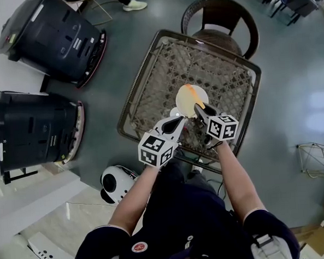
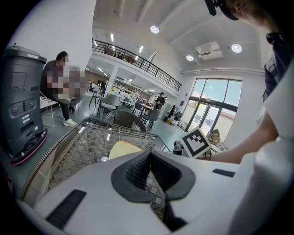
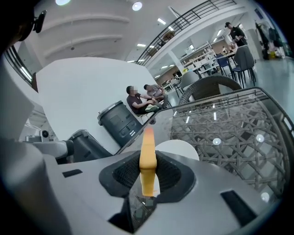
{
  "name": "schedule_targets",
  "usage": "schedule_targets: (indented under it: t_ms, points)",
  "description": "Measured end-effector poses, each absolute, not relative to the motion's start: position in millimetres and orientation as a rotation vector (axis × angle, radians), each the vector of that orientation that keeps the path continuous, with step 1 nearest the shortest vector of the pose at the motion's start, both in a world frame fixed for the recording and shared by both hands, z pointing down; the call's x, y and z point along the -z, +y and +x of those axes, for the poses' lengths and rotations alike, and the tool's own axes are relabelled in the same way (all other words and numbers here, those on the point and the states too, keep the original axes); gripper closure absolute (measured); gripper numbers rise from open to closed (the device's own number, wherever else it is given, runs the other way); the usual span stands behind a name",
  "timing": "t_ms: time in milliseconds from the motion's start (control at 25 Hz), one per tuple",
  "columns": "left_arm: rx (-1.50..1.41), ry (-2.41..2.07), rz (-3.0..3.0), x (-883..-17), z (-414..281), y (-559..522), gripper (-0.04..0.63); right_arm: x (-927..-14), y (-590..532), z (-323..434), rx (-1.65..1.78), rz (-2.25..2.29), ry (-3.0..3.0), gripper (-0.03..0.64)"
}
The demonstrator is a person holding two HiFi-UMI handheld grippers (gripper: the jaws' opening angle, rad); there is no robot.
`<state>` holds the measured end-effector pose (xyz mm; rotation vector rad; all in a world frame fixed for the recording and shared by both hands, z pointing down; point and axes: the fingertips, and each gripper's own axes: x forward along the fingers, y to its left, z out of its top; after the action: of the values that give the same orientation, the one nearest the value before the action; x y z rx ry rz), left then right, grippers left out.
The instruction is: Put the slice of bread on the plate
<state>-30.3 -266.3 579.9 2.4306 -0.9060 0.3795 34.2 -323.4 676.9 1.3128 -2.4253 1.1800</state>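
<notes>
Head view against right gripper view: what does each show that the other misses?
Only the head view: the person's forearms, a white round device on the floor, and the broad face of the bread. Only the right gripper view: the bread edge-on, pinched between the jaws, and seated people behind. Both: the bread in the right gripper, the plate and the table.

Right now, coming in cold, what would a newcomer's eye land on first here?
The slice of bread stands edge-on, pinched in the right hand-held gripper, over the white plate in the middle of the wicker table. The left hand-held gripper sits beside it, shut and empty. Two big dark machines stand on the floor left of the table.
</notes>
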Motion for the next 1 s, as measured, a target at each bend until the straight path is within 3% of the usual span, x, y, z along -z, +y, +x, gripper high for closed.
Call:
schedule_targets:
  t_ms: [1000]
  points:
    - [-0.433,-0.847,2.41,-590,-19,-265,0.589,-723,-343,80,-1.272,1.515,-2.152,0.497]
